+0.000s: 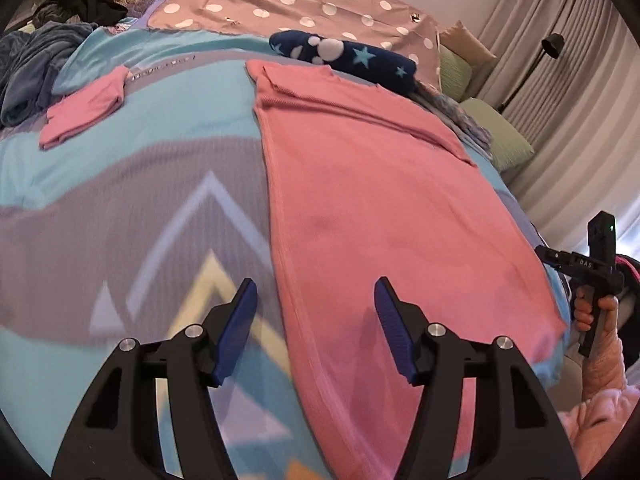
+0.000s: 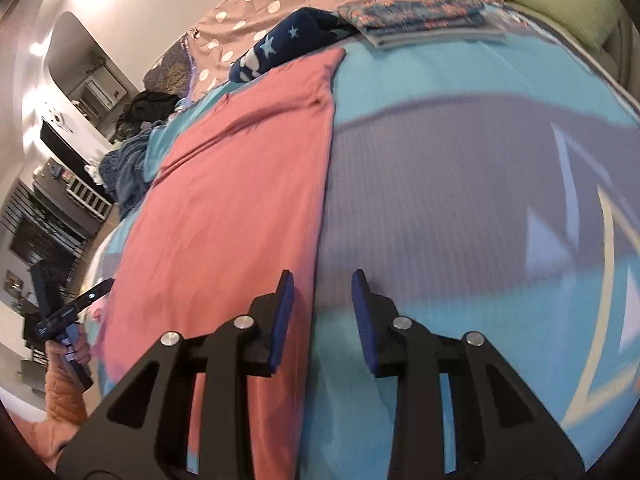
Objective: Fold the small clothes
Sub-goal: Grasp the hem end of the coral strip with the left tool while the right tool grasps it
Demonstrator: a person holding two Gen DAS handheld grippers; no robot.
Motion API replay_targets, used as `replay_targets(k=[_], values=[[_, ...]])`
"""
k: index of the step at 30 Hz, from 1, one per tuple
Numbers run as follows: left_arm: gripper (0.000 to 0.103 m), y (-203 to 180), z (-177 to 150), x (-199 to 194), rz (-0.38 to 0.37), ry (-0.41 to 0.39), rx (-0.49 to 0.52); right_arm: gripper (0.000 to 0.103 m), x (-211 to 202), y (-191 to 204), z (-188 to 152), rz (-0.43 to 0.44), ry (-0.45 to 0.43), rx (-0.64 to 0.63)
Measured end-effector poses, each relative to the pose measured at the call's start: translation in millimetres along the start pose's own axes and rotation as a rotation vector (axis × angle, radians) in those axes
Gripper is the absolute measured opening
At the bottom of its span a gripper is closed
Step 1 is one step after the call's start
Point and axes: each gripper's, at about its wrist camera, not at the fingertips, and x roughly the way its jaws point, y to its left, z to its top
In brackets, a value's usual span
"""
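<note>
You have the pink garment [image 1: 384,216] lying flat on the bed [image 1: 132,208], narrowed into a long strip with its sleeves turned in at the far end. The step in hand looks like the next fold, bringing the near hem up toward the collar end. To do it well, take the two near corners at once, one per hand, pinch through all the layers so the tucked sides do not slide out, lift only enough to clear the bedspread, and lay the hem down square with both long edges matched.

Your left gripper [image 1: 316,332] has its fingers spread with nothing between them. The garment's left long edge runs up through the gap: the right finger hangs over pink cloth, the left finger over bare bedspread. No pad touches the cloth as far as the view shows.

Your right gripper [image 2: 322,322] has its fingers set closer together, yet a clear gap remains and nothing is caught in it. The garment's right long edge passes under its left finger; the right finger is over bedspread.

A smaller folded pink piece [image 1: 86,110] lies well apart, beyond and left of your left fingers.
</note>
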Motion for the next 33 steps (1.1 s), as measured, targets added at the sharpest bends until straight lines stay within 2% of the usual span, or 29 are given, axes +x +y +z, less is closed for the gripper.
replay_targets(k=[4, 10, 12, 15, 17, 20, 21, 22, 23, 24, 25, 28, 30, 33], values=[[0.063, -6, -19, -13, -0.007, -0.002, -0.020, 0.040, -20, 2, -31, 0.082, 0.017, -0.013], [0.063, -19, -53, -37, -0.118, 0.060, -0.060, 0.040, -42, -4, -68, 0.155, 0.041, 0.044], [0.063, -23, -60, -38, -0.135, 0.071, -0.069, 0.041, -41, -6, -75, 0.208, 0.051, 0.074], [0.063, -26, -62, -32, -0.170, 0.058, -0.098, 0.053, -26, -5, -70, 0.301, 0.071, 0.096], [0.063, -26, -58, -23, -0.214, 0.050, -0.115, 0.056, -17, -1, -61, 0.339, 0.091, 0.091], [0.063, -23, -53, -17, -0.268, 0.044, -0.157, 0.056, -11, 3, -50, 0.348, 0.125, 0.095], [0.062, -21, -53, -17, -0.280, 0.041, -0.175, 0.051, -12, 3, -49, 0.331, 0.129, 0.097], [0.044, -21, -53, -17, -0.277, 0.038, -0.184, 0.020, -13, 2, -49, 0.304, 0.129, 0.101], [0.011, -19, -55, -17, -0.255, 0.043, -0.197, 0.003, -16, -2, -50, 0.280, 0.128, 0.118], [0.006, -17, -56, -18, -0.232, 0.048, -0.211, 0.004, -26, -8, -49, 0.294, 0.098, 0.161], [0.006, -15, -56, -22, -0.219, 0.038, -0.220, 0.004, -35, -12, -49, 0.324, 0.066, 0.184], [0.006, -16, -55, -57, -0.206, -0.054, -0.215, 0.004, -68, -16, -47, 0.359, -0.025, 0.202], [0.006, -23, -51, -76, -0.207, -0.087, -0.177, 0.004, -74, -12, -47, 0.325, -0.031, 0.167], [0.006, -31, -50, -77, -0.170, -0.070, -0.109, 0.004, -60, -13, -52, 0.267, 0.019, 0.164]])
